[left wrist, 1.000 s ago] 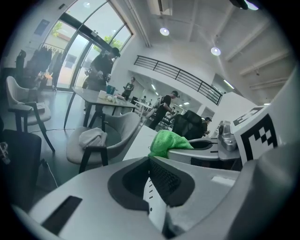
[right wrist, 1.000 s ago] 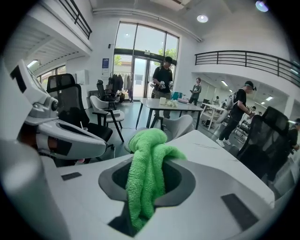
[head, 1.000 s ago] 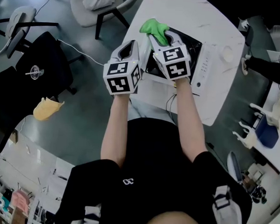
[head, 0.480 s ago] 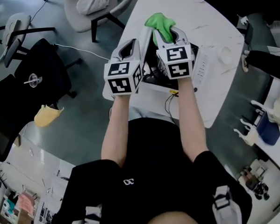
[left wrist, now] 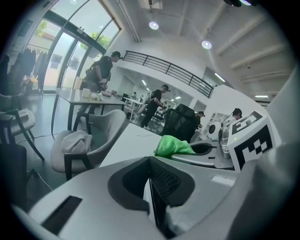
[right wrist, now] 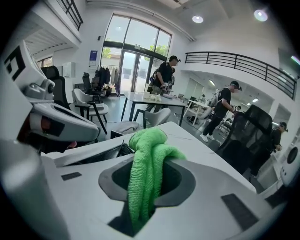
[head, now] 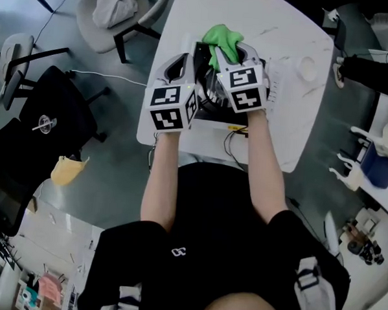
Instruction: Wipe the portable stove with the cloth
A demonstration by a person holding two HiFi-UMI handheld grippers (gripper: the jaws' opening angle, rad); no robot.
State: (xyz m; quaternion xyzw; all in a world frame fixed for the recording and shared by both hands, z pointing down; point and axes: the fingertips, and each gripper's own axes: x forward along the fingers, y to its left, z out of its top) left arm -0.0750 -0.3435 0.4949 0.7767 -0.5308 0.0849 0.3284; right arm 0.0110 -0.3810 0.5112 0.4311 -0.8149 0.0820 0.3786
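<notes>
The portable stove [head: 205,88], black on top with pale sides, sits on the white table [head: 278,32] under both grippers. My right gripper [head: 229,53] is over the stove top, shut on the green cloth [head: 223,37]. In the right gripper view the cloth [right wrist: 147,150] hangs bunched out of the right gripper [right wrist: 146,176], and a dark stove corner [right wrist: 121,150] shows behind it. My left gripper [head: 184,62] is at the stove's left edge, its pads pressed together [left wrist: 151,161]. The cloth [left wrist: 172,146] lies to its right there.
A round white object [head: 309,66] sits on the table's right side. A cable [head: 230,139] hangs off the near edge. A grey chair [head: 114,7] with a bundle, a black chair [head: 53,114] and a yellow item [head: 67,169] are on the floor at left. People stand in the background.
The right gripper with the cloth has slid to the right across the stove top, uncovering more of the black surface on its left. The left gripper has stayed by the stove's left edge.
</notes>
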